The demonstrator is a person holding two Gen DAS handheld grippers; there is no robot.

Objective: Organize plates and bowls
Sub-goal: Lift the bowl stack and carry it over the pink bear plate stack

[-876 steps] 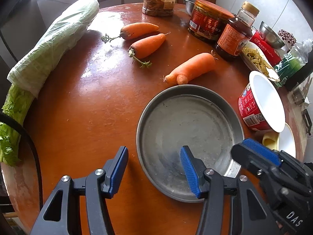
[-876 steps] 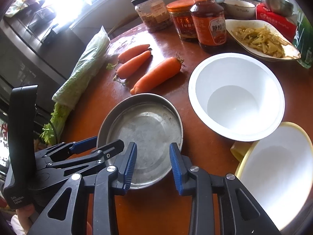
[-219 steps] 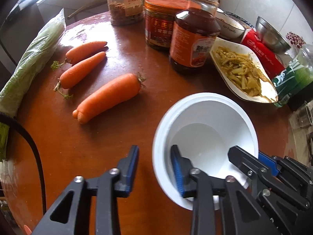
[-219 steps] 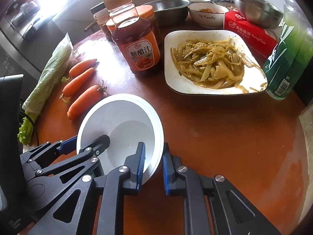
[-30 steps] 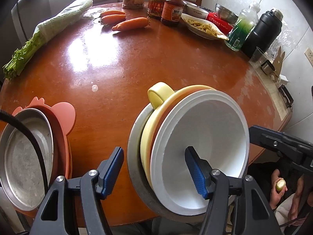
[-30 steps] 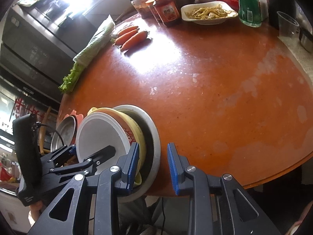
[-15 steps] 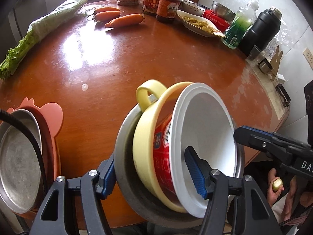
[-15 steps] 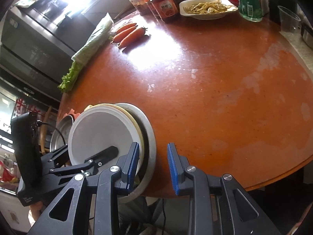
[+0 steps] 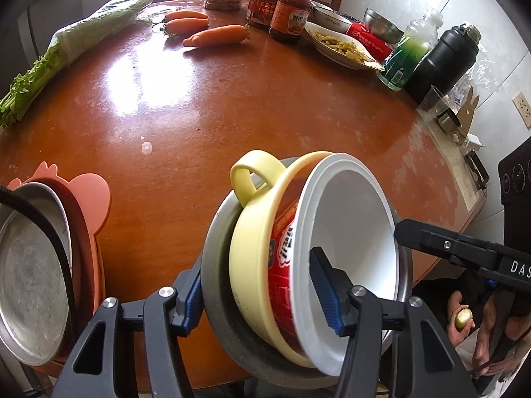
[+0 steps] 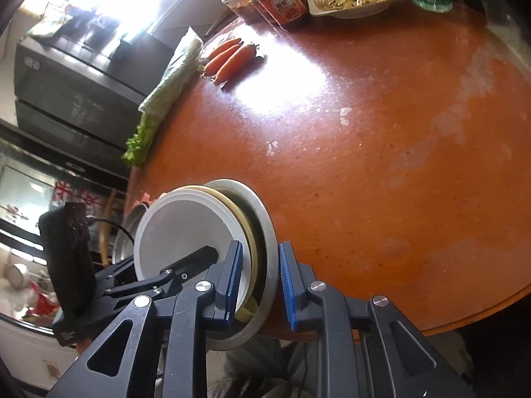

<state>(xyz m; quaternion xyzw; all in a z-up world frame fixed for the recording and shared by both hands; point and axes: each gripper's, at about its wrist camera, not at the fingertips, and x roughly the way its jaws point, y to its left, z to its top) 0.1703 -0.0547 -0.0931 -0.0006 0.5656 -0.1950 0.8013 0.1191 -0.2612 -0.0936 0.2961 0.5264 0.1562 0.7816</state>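
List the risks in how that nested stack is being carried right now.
1. The stack is tipped well onto its side; the white bowl sits loosely in the yellow bowl and could slide out.
2. The left gripper and right gripper each pinch the metal plate plus the bowls by the rims only, so a slip seems possible.
3. It hangs at the table edge.

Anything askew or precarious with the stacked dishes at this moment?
Yes. The nested stack, white paper bowl in yellow handled bowl in metal plate, is tipped on edge past the table edge, pinched by the left gripper and right gripper. The white bowl sits loose and could slide out.
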